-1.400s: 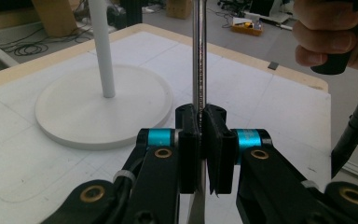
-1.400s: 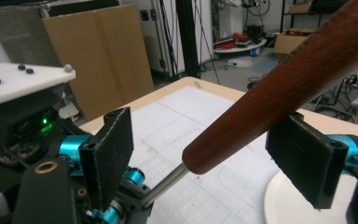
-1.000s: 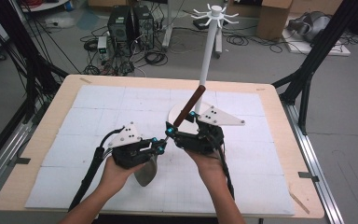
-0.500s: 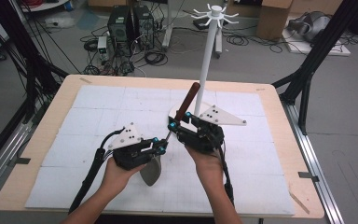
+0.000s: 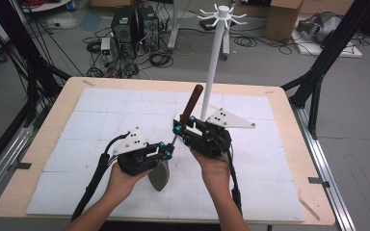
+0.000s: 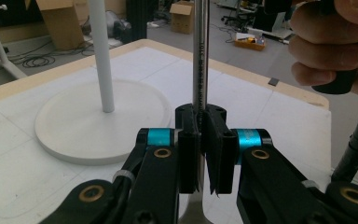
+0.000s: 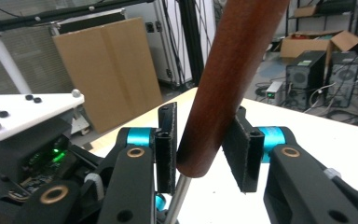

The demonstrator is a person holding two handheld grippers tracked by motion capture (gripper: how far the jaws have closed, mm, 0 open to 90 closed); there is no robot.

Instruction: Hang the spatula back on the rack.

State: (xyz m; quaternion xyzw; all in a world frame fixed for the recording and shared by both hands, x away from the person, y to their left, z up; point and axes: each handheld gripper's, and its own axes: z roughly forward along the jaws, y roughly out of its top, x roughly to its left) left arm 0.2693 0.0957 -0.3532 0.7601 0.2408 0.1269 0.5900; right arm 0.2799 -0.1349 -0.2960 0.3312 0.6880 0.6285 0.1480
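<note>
A spatula with a brown wooden handle (image 5: 191, 103), a thin metal shaft (image 6: 200, 56) and a grey blade (image 5: 159, 175) is held tilted above the white mat. My left gripper (image 5: 169, 151) is shut on the shaft just above the blade, and the left gripper view has its pads (image 6: 189, 154) clamped around it. My right gripper (image 5: 179, 126) sits at the handle's lower end. Its jaws have just been closing with the handle (image 7: 233, 70) between them, and both pads (image 7: 242, 154) now touch the wood.
A white stand with a tall pole (image 5: 214, 62), hooks on top and a round base (image 6: 98, 121) stands on the mat just behind the grippers. The wooden table edge (image 5: 318, 159) frames the mat. Black frame legs, computers and boxes lie beyond.
The right gripper's jaws have narrowed around the wooden handle. Both hands and the spatula have stayed nearly in place.
</note>
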